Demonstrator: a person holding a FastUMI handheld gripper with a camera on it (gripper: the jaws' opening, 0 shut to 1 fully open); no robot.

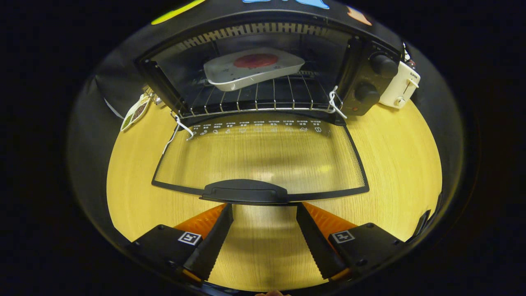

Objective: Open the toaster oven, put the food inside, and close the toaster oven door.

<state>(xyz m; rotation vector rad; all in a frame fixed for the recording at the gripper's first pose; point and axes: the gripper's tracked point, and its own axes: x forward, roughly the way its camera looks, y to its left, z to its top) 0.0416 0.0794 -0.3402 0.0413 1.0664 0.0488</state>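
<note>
Black toaster oven [365, 78], glass door [263, 160] lowered flat; white tray [252, 68] holding red food, kind unclear, on rack. Gripper [265, 211] spread wide, fingertips partly hidden under door's black handle [245, 191].

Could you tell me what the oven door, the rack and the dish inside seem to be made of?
Oven door: clear glass, since the wood-look table shows through it. Rack: shiny metal wire. Dish: glossy white, probably ceramic or enamel. The open gripper sits just below the door handle, likely matte plastic.

A kitchen corner staged in a booth is showing here: a toaster oven [263, 78] is standing open on a wooden bench [394, 164], a plate of food [252, 68] sitting on its rack. A white toaster [400, 86] is standing beside it against black cloth walls.
</note>
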